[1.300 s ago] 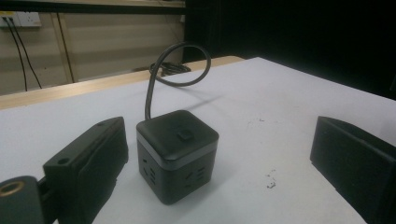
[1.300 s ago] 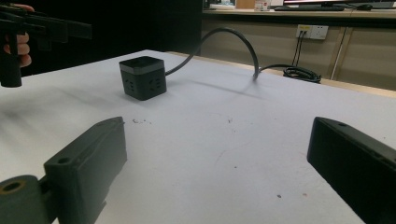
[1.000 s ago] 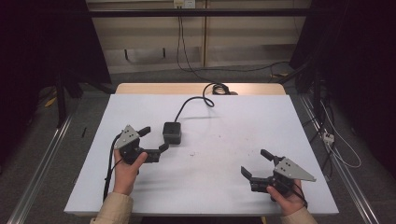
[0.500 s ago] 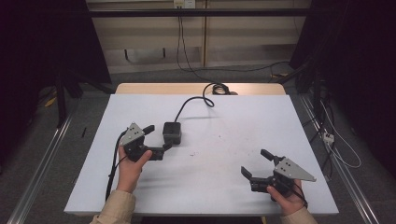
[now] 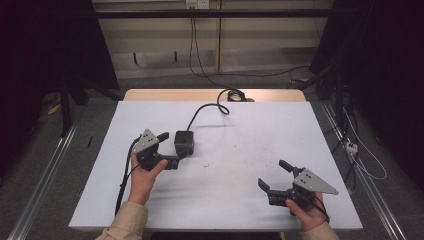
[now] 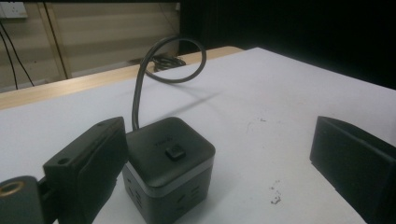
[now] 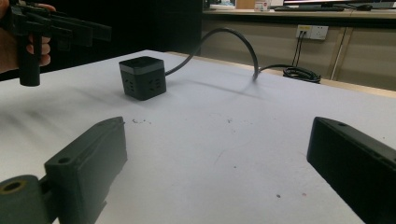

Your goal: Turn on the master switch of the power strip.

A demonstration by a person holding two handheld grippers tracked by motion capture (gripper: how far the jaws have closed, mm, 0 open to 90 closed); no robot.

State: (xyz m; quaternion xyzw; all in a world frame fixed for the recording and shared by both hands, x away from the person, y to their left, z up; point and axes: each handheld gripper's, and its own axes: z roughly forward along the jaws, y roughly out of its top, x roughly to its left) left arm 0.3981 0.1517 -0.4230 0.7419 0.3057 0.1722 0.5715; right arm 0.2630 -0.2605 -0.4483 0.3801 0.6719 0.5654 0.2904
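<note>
A wide white desk [image 5: 230,200] with a smooth matte top, faintly speckled with dark marks, was seen from above, with a wooden edge at its far side. On its left-centre part a black cube-shaped power strip [image 5: 183,143] was set, with rounded corners, a pale band below its top, a small square button on top and socket slots in its sides. A thick black cable [image 5: 207,109] was run from the cube in a loop toward the far edge.

The left gripper [image 5: 167,148] was held just beside the cube, on the person's side of it, with its jaws spread wide apart. In the left gripper view one jaw was seen touching or nearly touching the cube's side, and the other stood well clear, so the cube lay off-centre between them.

The right gripper [image 5: 276,175], its jaws also apart and empty, was held well away near the desk's near right part. The left hand [image 5: 142,172] was judged much the nearer.
</note>
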